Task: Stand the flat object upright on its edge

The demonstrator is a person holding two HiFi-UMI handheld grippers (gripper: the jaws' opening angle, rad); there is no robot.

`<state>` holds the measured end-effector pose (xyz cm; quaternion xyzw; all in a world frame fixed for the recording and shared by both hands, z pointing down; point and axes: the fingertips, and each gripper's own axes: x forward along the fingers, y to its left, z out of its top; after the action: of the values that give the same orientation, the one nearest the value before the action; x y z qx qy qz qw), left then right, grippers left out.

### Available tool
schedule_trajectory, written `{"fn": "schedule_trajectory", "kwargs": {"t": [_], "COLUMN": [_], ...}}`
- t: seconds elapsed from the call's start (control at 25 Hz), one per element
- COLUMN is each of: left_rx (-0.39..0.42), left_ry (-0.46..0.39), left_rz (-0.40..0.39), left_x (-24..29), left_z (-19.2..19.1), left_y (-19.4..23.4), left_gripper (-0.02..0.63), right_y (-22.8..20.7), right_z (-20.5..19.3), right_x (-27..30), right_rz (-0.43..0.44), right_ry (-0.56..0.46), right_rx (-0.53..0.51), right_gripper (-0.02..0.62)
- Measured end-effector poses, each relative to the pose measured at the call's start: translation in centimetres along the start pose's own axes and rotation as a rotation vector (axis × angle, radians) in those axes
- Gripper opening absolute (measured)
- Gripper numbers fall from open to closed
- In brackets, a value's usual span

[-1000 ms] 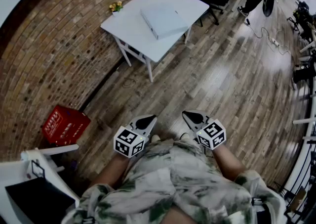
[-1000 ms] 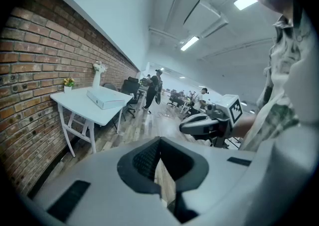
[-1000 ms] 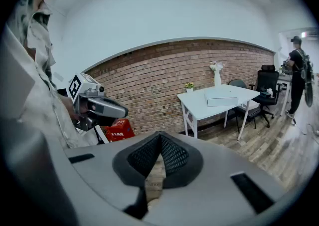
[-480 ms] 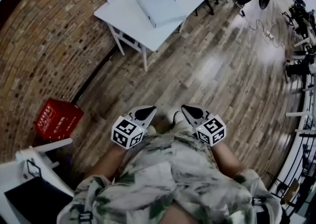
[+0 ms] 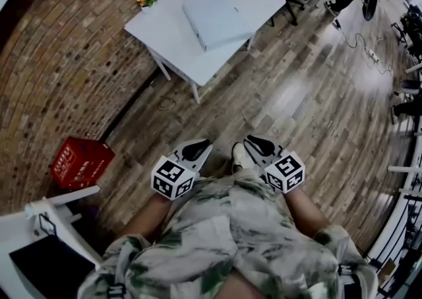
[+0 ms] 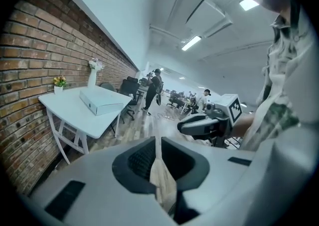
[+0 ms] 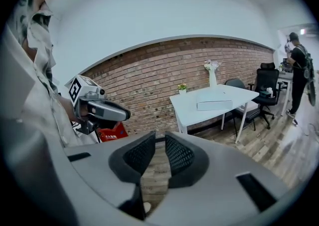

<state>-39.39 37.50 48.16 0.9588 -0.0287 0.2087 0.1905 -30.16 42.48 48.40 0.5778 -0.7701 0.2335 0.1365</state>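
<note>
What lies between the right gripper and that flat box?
Only bare wooden floor, then the white table under the flat box, per the head view. The right gripper, jaws just opening, is empty.

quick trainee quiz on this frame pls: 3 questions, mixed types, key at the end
1. True or false: the flat box stands on its edge on the white table.
2. What sits on the floor by the brick wall? A) red crate B) blue bin C) green bucket
3. Fill in: the left claw has its jaws ____.
Key: 1 false, it lies flat. 2 A. 3 shut, nothing between them.
</note>
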Motion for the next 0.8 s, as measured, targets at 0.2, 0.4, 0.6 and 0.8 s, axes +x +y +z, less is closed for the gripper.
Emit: {"fn": "schedule_trajectory", "kwargs": {"t": [0.2,0.4,0.6,0.8], "left_rx": [-0.015,-0.033,-0.033,-0.040], "left_ry": [-0.015,-0.018,-0.017,-0.017], "left_rz": [0.067,0.118,0.147,0.182], "left_x": [5.4,10.8,15.9,19.2], "left_z": [4.6,7.7,9.6,11.2], "left_y": [2.0,2.9,2.4,2.4], "left_gripper": [0.072,0.106,0.107,0.107], "right_y": [-7.7,-15.0,-20.5,-23.7], "right_z": [2.5,3.5,3.8,3.8], "right_x": [-0.1,-0.7,-1.8,-1.9], "right_rz": [0.025,0.034,0.054,0.080], "right_ry": [-0.004,0.005,0.003,-0.006], "right_rx": [-0.010,-0.015,-0.017,-0.013], "right_gripper": [0.115,0.128,0.132,0.130]}}
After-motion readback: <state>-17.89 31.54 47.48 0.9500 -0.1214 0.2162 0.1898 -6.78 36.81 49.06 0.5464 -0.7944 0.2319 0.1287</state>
